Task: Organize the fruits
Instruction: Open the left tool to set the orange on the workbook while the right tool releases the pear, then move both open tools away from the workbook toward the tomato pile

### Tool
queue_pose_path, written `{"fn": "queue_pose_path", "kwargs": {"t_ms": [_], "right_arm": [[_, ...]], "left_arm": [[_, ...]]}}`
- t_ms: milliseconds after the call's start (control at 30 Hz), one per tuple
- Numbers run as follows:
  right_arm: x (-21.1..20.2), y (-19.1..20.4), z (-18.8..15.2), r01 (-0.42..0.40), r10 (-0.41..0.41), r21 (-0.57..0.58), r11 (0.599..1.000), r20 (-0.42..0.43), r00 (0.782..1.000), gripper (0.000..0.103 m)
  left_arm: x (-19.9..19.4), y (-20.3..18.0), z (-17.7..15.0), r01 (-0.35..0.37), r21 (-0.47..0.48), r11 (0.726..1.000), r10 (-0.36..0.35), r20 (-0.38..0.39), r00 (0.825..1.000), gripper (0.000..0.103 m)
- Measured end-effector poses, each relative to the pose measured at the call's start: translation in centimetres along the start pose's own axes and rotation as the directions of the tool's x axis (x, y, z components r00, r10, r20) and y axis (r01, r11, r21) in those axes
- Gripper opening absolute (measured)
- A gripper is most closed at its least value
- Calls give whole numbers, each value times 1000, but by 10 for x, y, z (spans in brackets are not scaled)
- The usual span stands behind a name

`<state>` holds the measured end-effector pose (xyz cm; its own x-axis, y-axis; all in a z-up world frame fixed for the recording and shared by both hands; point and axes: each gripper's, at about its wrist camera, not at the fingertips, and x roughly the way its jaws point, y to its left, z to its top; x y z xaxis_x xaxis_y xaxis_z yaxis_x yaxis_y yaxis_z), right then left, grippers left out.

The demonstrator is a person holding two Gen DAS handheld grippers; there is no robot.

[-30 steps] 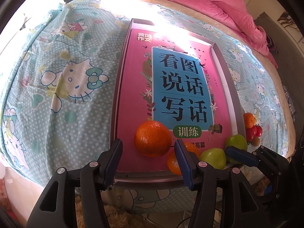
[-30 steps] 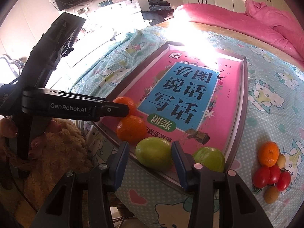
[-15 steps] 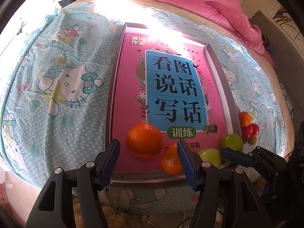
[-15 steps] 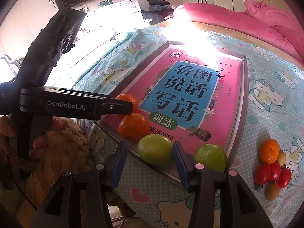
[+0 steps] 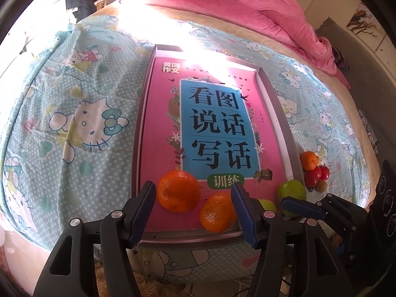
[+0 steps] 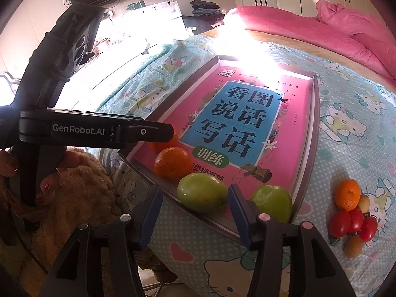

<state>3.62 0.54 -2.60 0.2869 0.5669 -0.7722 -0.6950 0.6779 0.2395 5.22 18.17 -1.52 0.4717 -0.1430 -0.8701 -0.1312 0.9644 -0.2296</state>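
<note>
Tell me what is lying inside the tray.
The tray holds a pink book covering its floor, two oranges and two green fruits along its near edge. Anything under the book is hidden.

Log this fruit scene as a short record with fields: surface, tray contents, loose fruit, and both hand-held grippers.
surface: bed with light blue cartoon-cat sheet
tray: shallow grey rectangular tray lined with a pink book cover
in tray: two round oranges and two round green fruits, all at the near end
loose fruit: small orange, red cherry tomatoes and small brownish fruits, clustered on the sheet right of the tray
left hand-held gripper: open, empty, near the oranges
right hand-held gripper: open, empty, near a green fruit
</note>
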Motion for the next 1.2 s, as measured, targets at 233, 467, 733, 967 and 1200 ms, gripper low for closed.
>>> {"fn": "queue_pose_path", "kwargs": {"t_ms": [233,467,733,967,1200], "right_arm": [[-5,0,0,10,-10,-3,1000,22,1000,58],[-13,0,1,30,-29,-10,1000,54,998,59],[-25,-6,-1,45,-45,5,999,98,994,65],[-32,-14,0,63,-67,36,997,126,990,72],[-42,-22,-1,92,-99,55,994,156,983,79]], "left_arm": [[-3,0,-1,3,2,1000,-3,9,1000,65],[-6,-4,0,4,14,1000,-5,32,999,74],[-7,-5,0,18,14,1000,-18,42,999,76],[-8,-16,-3,41,57,998,-43,45,998,76],[-8,-19,-3,38,60,997,-41,48,998,76]]}}
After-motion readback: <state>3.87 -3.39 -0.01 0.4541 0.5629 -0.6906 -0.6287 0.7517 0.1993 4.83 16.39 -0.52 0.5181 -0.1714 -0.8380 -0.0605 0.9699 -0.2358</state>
